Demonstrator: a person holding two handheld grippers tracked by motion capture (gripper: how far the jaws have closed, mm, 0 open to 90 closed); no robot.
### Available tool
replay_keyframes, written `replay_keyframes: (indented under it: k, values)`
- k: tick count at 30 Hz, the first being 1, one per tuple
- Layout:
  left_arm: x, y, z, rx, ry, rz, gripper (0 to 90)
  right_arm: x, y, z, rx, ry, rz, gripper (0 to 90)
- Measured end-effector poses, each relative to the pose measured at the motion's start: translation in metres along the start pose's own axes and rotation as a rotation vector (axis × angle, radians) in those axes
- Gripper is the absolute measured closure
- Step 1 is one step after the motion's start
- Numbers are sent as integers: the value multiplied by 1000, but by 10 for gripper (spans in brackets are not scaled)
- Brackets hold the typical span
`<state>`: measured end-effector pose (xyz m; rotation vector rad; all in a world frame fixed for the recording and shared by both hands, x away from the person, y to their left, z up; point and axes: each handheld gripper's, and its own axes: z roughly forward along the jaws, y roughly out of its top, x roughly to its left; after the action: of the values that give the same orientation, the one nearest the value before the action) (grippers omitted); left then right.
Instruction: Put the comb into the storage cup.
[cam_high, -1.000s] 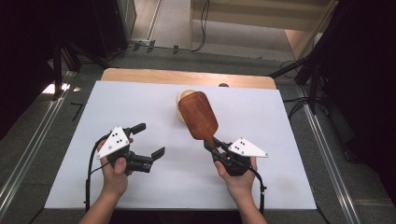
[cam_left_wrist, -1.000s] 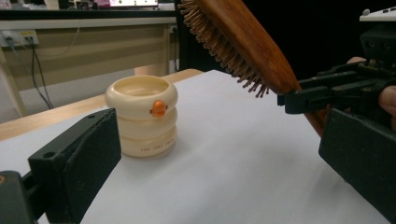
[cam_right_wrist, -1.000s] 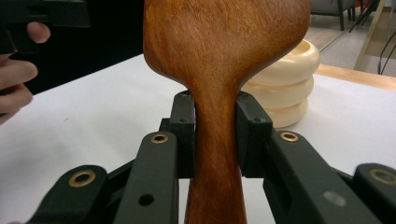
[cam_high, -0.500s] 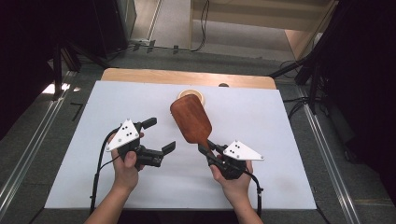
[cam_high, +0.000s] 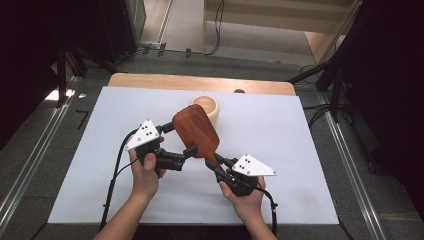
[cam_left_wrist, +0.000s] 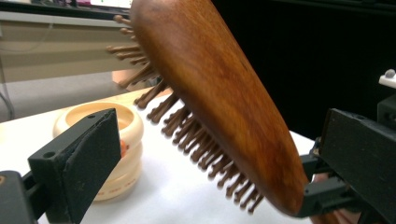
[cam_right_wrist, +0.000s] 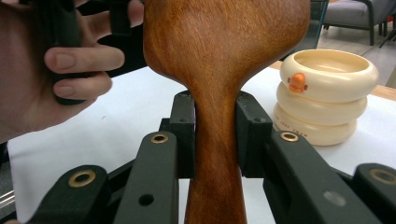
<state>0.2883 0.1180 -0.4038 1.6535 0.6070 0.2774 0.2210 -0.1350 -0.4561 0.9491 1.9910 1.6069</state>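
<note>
- Above the middle of the white counter (cam_high: 300, 150), the brush (cam_high: 196, 130) is held off the surface, tilted, its head toward the far edge and its bristles facing down.
- Right gripper (cam_high: 220, 167): jaws clenched on the brush handle — the right gripper view shows the neck pinched squarely between both pads.
- Left gripper (cam_high: 179, 140): jaws spread wide, one on each side of the brush head, neither touching it as far as the left gripper view shows.
- A cream cup (cam_high: 206, 107) stands on the counter just behind the brush head, apart from it.
- Progress, as judged: the brush is lifted and secured by one gripper; a second grip on the head — apparently a handover or two-handed hold — is set up but not yet closed.
</note>
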Motion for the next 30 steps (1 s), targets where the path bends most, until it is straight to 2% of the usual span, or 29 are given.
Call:
replay_keyframes:
  k: [9,10,11,14,15,18,24,27,30]
  values:
    - [-1,2,10,16,-11,-37,0,7,2,1,-17,21,-12,704]
    - [-1,2,12,15,-36,-61,1,9,2,1,-19,28,-13,704]
    - [-1,2,12,15,-36,-61,1,10,2,1,-21,29,-13,705]
    - [0,2,14,14,-63,-97,7,11,2,1,-23,36,-11,705]
    - [0,2,14,14,-62,-101,55,13,2,2,-24,40,-7,705]
    - [0,1,16,-1,-87,-117,71,14,3,2,-29,42,-9,705]
    - [-1,3,16,-8,-84,-144,222,17,3,3,-38,46,-9,704]
    - [-3,3,16,7,-91,-139,318,16,2,4,-39,40,0,704]
    - [-2,4,17,20,-111,-147,360,14,-1,5,-46,52,8,704]
